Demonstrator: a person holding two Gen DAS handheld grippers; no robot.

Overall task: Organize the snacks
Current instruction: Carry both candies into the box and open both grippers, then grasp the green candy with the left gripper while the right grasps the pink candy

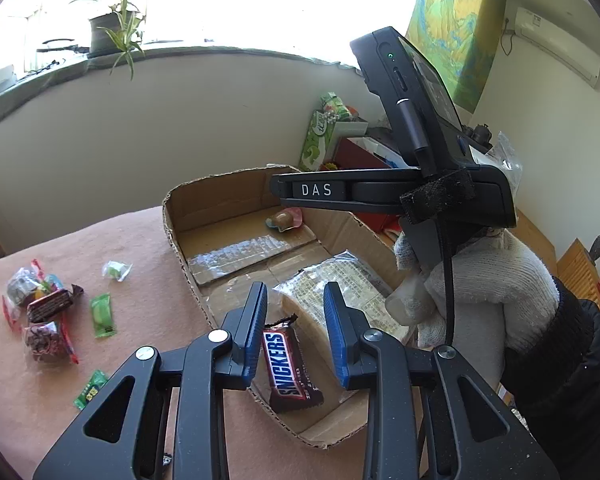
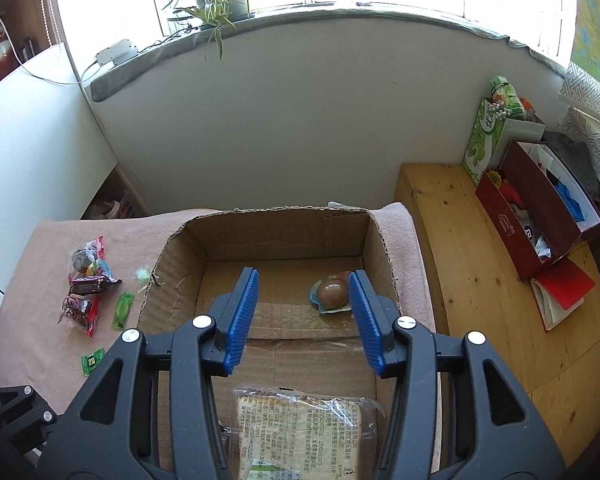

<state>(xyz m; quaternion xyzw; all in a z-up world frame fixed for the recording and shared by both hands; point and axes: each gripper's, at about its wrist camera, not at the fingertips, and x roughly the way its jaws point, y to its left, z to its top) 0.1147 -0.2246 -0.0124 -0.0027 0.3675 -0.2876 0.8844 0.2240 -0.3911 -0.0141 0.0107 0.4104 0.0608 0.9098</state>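
Note:
An open cardboard box (image 1: 188,204) (image 2: 284,228) sits on a pink cloth. In it lie a Snickers bar (image 1: 290,368), a clear-wrapped bread pack (image 1: 340,292) (image 2: 300,428) and a wrapped brown egg snack (image 1: 285,218) (image 2: 332,292). My left gripper (image 1: 296,332) is open over the box's near corner, with the Snickers bar lying between its fingers. My right gripper (image 2: 304,316) is open and empty above the box, the egg snack just left of its right finger; it also shows in the left wrist view (image 1: 392,196), held in a white-gloved hand.
Several small wrapped candies (image 1: 44,304) (image 2: 88,284) and green sachets (image 1: 102,314) (image 2: 123,310) lie on the cloth (image 1: 100,248) left of the box. A wooden bench (image 2: 480,280) with red boxes (image 2: 540,216) and a green tissue pack (image 2: 488,132) stands to the right. A wall is behind.

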